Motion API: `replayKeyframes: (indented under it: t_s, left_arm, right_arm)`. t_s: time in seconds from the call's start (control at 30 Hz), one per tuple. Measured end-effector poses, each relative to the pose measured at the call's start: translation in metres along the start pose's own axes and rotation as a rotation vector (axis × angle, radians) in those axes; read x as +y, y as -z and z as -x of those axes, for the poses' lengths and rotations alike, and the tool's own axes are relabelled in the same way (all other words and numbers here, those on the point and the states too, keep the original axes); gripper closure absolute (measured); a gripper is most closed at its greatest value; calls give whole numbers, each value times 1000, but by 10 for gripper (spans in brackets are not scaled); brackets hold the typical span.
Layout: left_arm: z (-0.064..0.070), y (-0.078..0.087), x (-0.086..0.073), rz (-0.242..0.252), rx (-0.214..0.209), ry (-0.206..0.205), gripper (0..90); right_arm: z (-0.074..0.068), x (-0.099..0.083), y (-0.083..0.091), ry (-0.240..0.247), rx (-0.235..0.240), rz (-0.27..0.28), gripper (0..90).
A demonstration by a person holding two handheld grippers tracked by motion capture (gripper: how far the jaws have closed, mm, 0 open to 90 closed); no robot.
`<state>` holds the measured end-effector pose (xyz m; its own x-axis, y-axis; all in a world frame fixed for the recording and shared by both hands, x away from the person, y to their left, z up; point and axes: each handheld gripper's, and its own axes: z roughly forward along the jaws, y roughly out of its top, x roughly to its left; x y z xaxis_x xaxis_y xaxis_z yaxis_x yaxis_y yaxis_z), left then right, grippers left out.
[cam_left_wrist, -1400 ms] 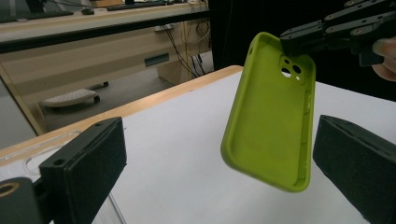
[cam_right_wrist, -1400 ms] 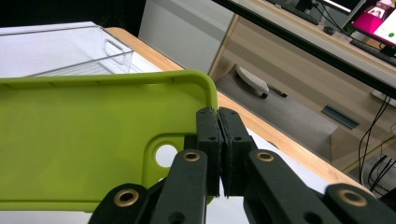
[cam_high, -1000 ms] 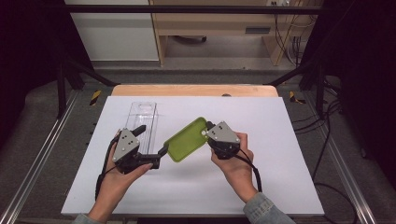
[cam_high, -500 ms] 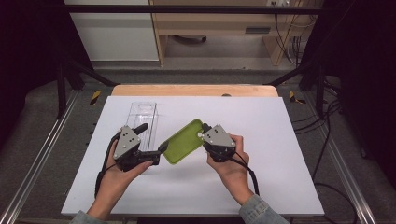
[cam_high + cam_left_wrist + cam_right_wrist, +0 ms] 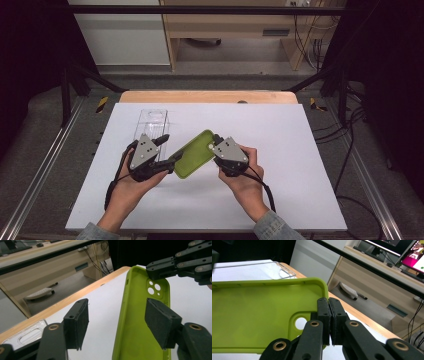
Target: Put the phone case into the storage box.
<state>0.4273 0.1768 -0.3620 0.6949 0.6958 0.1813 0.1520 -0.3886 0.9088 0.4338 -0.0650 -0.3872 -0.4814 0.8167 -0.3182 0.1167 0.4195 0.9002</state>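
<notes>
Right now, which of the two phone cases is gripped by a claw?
The green phone case, pinched at its camera end by the right claw; the clear phone case lies untouched.

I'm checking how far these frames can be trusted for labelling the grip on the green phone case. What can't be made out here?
- Green phone case, high view: its near end is covered by the left gripper.
- Right gripper, right gripper view: its shut pads hide the pinched rim.
- Clear case, left gripper view: cut off by a black jaw and the frame edge.
- Any lettering on the cases: too small.
</notes>
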Motion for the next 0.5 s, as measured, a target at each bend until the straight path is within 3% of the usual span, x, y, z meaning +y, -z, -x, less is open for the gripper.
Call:
replayKeyframes:
  t_s: [0.23, 0.5]
  left_arm:
    - [3, -9, 5, -33, -12, -29, 414]
    - [4, -19, 8, -68, -24, -36, 476]
  right_arm:
    - [-5, 1, 1, 15, 2, 8, 883]
    - [-10, 2, 0, 29, 9, 10, 883]
